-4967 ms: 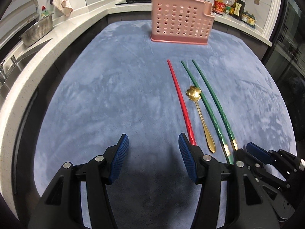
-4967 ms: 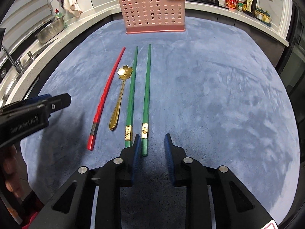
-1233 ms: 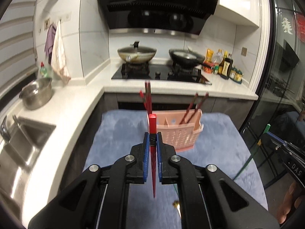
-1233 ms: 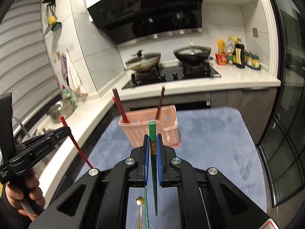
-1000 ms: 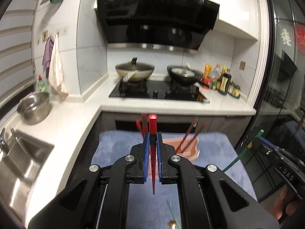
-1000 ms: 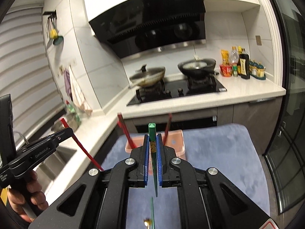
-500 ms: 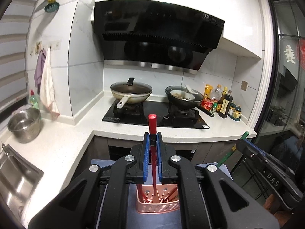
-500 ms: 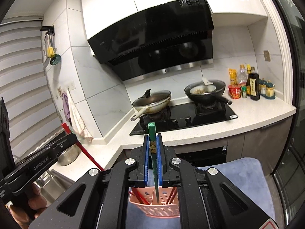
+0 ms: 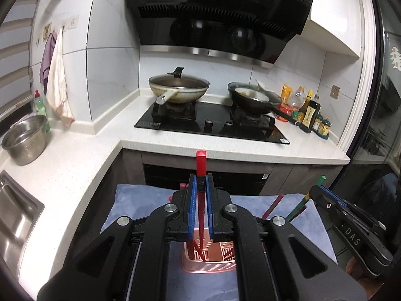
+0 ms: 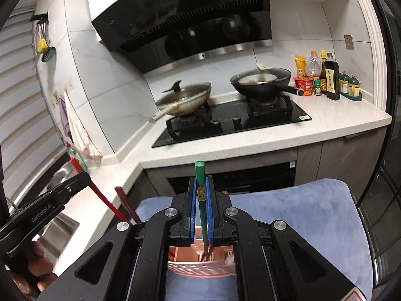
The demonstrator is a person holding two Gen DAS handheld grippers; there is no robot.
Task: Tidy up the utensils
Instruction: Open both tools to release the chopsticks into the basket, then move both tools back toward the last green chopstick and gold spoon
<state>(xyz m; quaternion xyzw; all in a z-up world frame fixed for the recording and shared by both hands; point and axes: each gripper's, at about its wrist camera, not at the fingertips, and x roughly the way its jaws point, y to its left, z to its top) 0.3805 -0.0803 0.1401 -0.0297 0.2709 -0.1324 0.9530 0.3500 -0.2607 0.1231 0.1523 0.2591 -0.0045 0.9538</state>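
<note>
My left gripper (image 9: 199, 188) is shut on a red chopstick (image 9: 200, 165) that stands upright, its lower end dipping into the pink perforated utensil basket (image 9: 208, 267) right below the jaws. Other red chopsticks lean inside that basket. My right gripper (image 10: 200, 190) is shut on a green chopstick (image 10: 199, 173) with a gold band, also upright, its tip reaching down into the pink basket (image 10: 200, 266). Each gripper shows in the other's view: the right gripper (image 9: 323, 188) with its green stick at the right edge, the left gripper (image 10: 82, 178) with its red stick at the left.
The basket stands on a blue-grey mat (image 10: 313, 215). Beyond it runs a white counter (image 9: 250, 148) with a black hob, a lidded wok (image 9: 178, 87) and a frying pan (image 9: 253, 97). Sauce bottles (image 10: 328, 80) sit at the right, a steel bowl (image 9: 25, 138) and a sink at the left.
Both grippers have carried their chopsticks forward and down over the basket. The basket has slid from mid-frame to directly beneath the jaws, and the stick tips now reach into it.
</note>
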